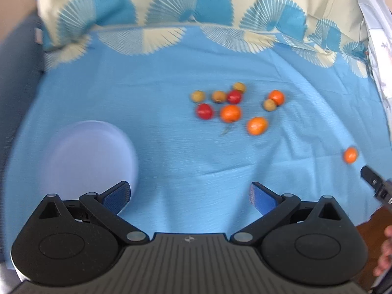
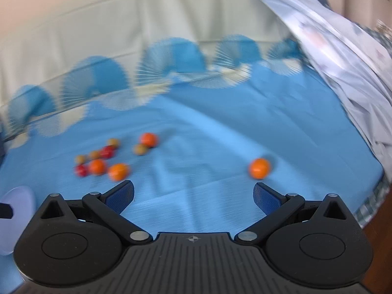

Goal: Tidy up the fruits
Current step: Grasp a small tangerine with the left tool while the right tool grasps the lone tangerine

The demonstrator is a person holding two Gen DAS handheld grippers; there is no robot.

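Honestly, my worry is the lone orange (image 2: 259, 168) near the right edge of the cloth (image 1: 171, 152): it is round and smooth, so if my right gripper (image 2: 193, 193) nudges it off-centre I think it could roll off that edge. Both grippers are spread wide and empty, the left gripper (image 1: 189, 194) beside the plate (image 1: 90, 156) at the near left. The cluster (image 1: 230, 107) sits mid-cloth toward the far edge, well apart from the plate: glossy red ones, matte orange ones, dull brownish ones, all small spheres, some touching, so picking one may scatter its neighbours. The cloth is woven, creased blue; creases could deflect a rolling fruit. The plate looks smooth, shallow and pale lilac
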